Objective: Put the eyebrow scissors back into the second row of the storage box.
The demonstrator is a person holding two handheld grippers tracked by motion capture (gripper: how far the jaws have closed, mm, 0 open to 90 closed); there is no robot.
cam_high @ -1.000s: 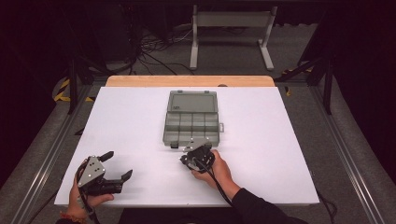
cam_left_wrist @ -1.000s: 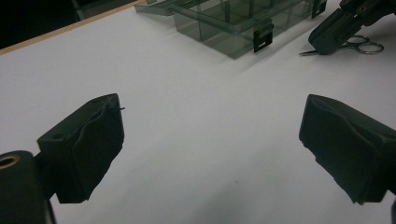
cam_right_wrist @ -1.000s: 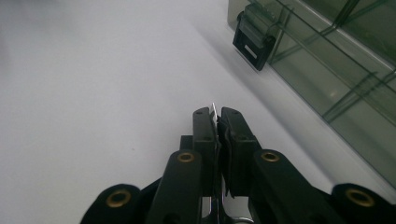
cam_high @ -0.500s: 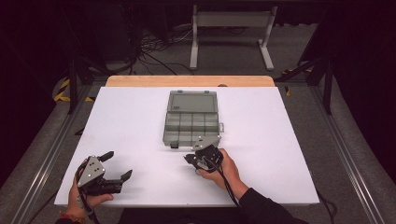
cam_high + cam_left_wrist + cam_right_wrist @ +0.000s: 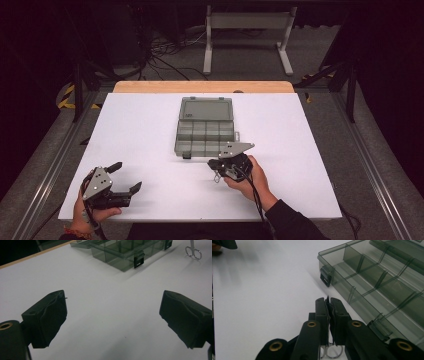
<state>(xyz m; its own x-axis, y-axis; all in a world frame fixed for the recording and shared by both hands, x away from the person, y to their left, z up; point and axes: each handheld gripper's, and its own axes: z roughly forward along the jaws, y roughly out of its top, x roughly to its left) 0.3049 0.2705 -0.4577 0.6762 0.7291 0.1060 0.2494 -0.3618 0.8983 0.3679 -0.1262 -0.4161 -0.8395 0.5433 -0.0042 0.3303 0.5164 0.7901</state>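
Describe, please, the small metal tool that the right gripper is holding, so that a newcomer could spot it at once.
Start at the white table and find the open, smoke-grey compartment box near its middle. Just in front of the box's near right corner is the right gripper, jaws shut on small scissors. Their two shiny ring handles hanging below the jaws are the only bright metal there.

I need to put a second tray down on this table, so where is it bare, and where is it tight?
Bare: the white table left of the open organiser box, and the stretch right of it to the table edge. Tight: the box's near edge, where the right gripper holds small scissors. The left gripper takes the near-left corner.
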